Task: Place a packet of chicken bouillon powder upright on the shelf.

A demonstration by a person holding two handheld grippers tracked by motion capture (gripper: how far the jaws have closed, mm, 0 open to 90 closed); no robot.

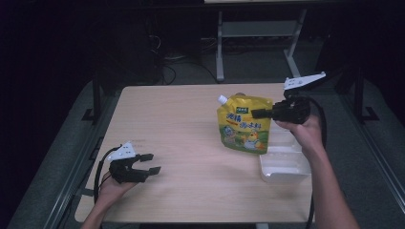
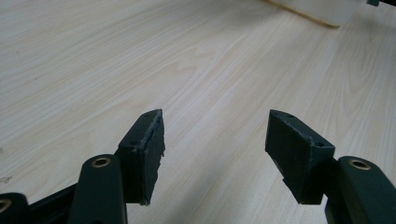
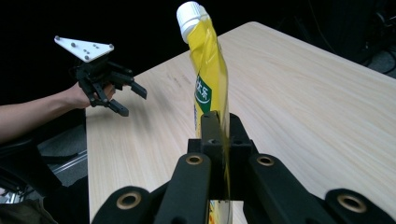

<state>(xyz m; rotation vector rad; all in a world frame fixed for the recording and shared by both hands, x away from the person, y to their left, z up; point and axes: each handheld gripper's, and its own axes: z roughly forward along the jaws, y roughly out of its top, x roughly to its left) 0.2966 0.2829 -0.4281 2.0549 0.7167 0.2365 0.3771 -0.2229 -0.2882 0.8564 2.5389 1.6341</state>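
A yellow spouted pouch (image 1: 242,124) with a white cap hangs above the right half of the wooden table (image 1: 181,143). My right gripper (image 1: 258,113) is shut on the pouch's right edge. In the right gripper view the pouch (image 3: 210,79) stands edge-on, pinched between the jaws of the right gripper (image 3: 223,140), its cap at the top. My left gripper (image 1: 149,163) is open near the table's front left, nothing between its jaws. In the left gripper view my left gripper (image 2: 215,140) hovers just over bare wood. The left gripper (image 3: 123,95) also appears far off in the right gripper view.
A clear plastic clamshell box (image 1: 284,162) lies open on the table's right side, just below the pouch; its edge (image 2: 322,11) shows at the top of the left gripper view. Dark floor and desk legs (image 1: 219,47) lie beyond the far edge.
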